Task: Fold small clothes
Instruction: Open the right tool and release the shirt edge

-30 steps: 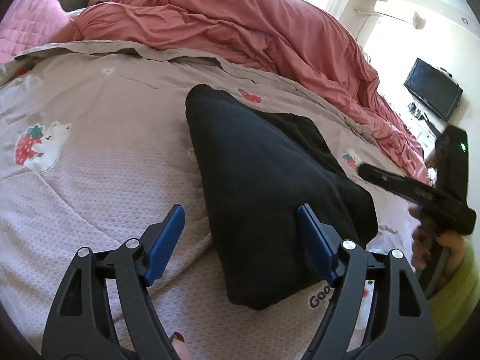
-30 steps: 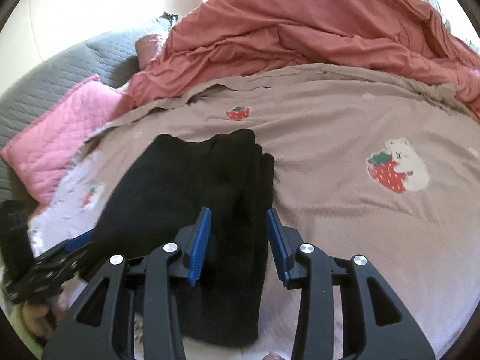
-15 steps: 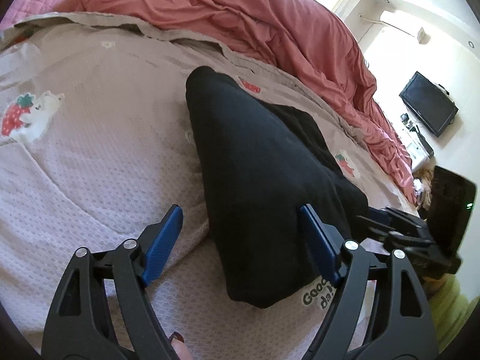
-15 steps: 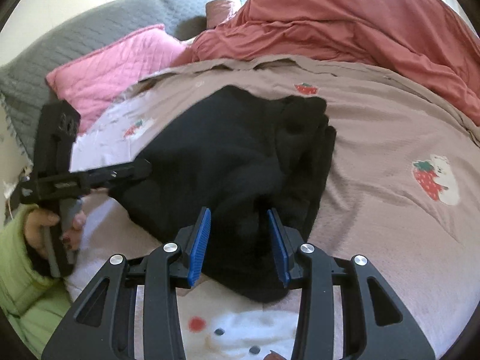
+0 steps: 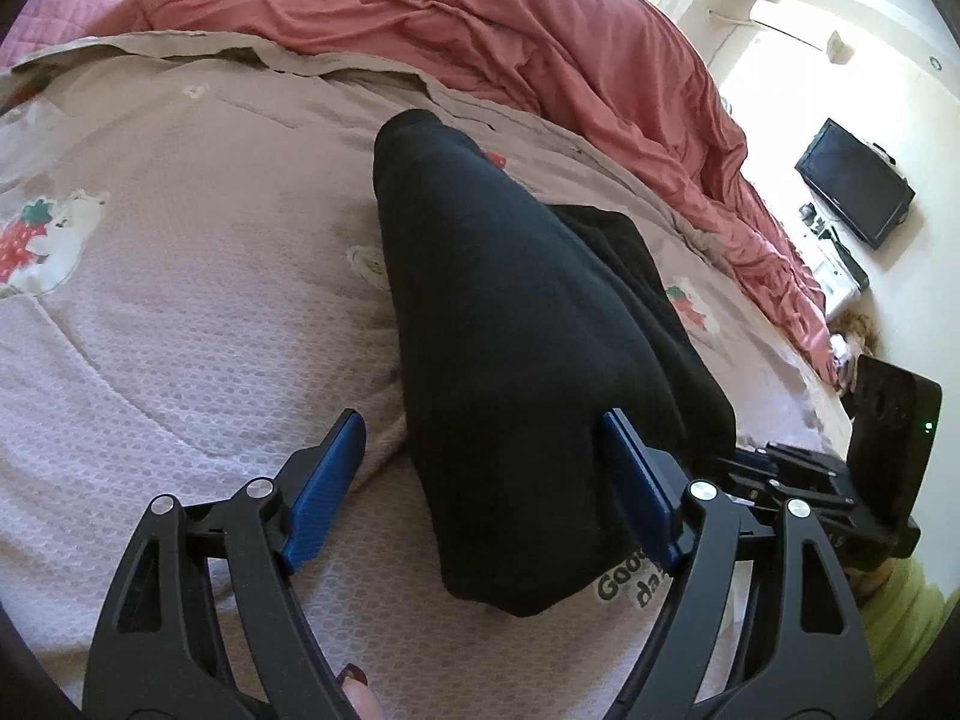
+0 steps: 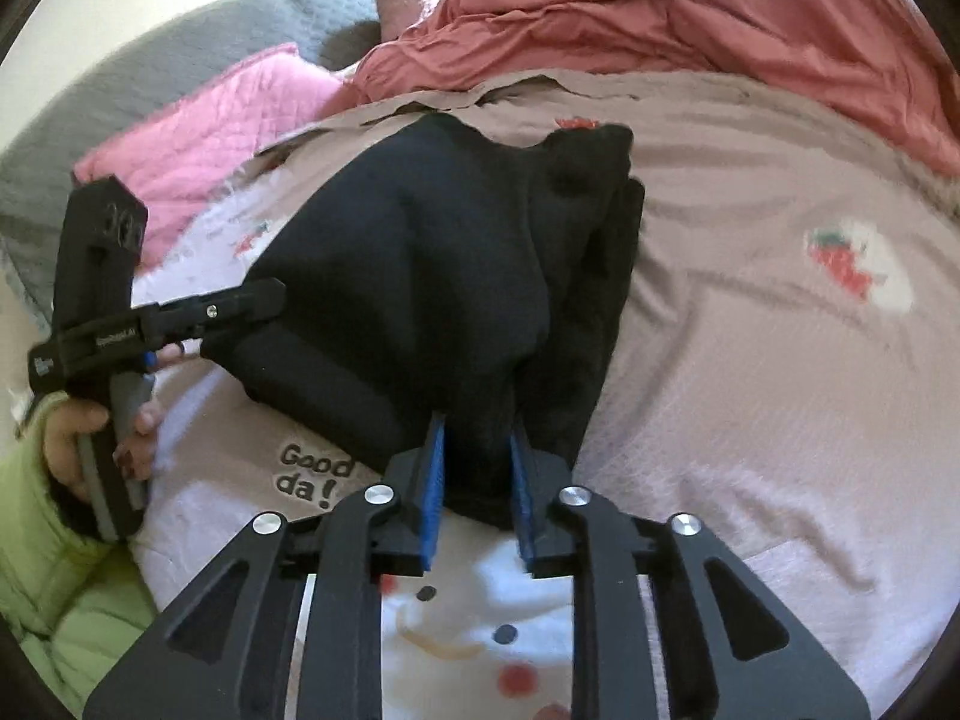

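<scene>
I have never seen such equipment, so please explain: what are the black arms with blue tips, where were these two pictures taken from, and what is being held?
There is no robot here. A person holds a hand-operated tool in each hand, and each tool carries a camera looking forward along its two fingers. One picture is from the left tool, the other from the right tool.

Both look down on a bed with a pale printed quilt and a bunched red duvet behind. A black garment, partly folded, lies on the quilt.

The right tool is closing its blue pads on the garment's near edge, cloth between them. The left tool stands open over the garment's near end, gripping nothing. A green sleeve shows at the person's left hand.
</scene>
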A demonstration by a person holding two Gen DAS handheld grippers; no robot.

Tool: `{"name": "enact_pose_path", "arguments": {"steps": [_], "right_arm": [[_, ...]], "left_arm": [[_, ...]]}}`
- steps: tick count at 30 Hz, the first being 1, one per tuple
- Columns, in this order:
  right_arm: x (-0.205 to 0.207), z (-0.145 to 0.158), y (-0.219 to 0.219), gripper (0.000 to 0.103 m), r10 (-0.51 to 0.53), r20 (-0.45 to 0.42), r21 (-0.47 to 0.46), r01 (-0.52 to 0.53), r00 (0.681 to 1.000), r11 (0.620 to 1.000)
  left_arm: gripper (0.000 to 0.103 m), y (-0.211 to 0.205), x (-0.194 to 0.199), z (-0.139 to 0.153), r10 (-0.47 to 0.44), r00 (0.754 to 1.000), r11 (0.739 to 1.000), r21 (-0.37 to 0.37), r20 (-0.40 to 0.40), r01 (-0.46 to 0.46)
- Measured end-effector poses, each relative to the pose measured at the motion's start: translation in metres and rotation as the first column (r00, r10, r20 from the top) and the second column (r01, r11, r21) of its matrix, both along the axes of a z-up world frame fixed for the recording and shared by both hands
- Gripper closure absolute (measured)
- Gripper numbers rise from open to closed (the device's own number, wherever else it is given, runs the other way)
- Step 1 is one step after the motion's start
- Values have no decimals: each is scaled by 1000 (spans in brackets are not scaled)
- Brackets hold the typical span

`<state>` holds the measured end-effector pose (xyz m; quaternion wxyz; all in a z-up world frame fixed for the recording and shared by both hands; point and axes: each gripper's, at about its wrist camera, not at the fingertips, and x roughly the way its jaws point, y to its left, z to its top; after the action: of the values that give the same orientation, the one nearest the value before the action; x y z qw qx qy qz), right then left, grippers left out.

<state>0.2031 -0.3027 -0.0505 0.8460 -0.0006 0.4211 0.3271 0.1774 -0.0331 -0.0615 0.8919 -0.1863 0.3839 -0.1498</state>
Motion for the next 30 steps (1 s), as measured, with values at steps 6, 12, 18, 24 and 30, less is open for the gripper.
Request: {"name": "enact_pose_path", "arguments": {"steps": [6,12,18,24,30], "right_arm": [[3,27,-14,69,-46,29,99,43,999,994],[20,53,-18,67,-145,95,153,130,985,980],[45,63,25,65,-127,121,92,116,985,989],[76,55,61,65,-119,119,7,119,986,993],[104,35,79,51,-152,136,-152,172,979,973]], "left_arm": [[31,6,-5,9,43,998,999,10,51,-43],[31,-2,-13,26,28,989,997,67,145,-38],[31,-16,-10,21,-12,992,991,132,126,-5],[31,-15,-6,14,-14,995,991,133,95,2],[31,-14,-6,14,-33,995,993,114,99,22]]}}
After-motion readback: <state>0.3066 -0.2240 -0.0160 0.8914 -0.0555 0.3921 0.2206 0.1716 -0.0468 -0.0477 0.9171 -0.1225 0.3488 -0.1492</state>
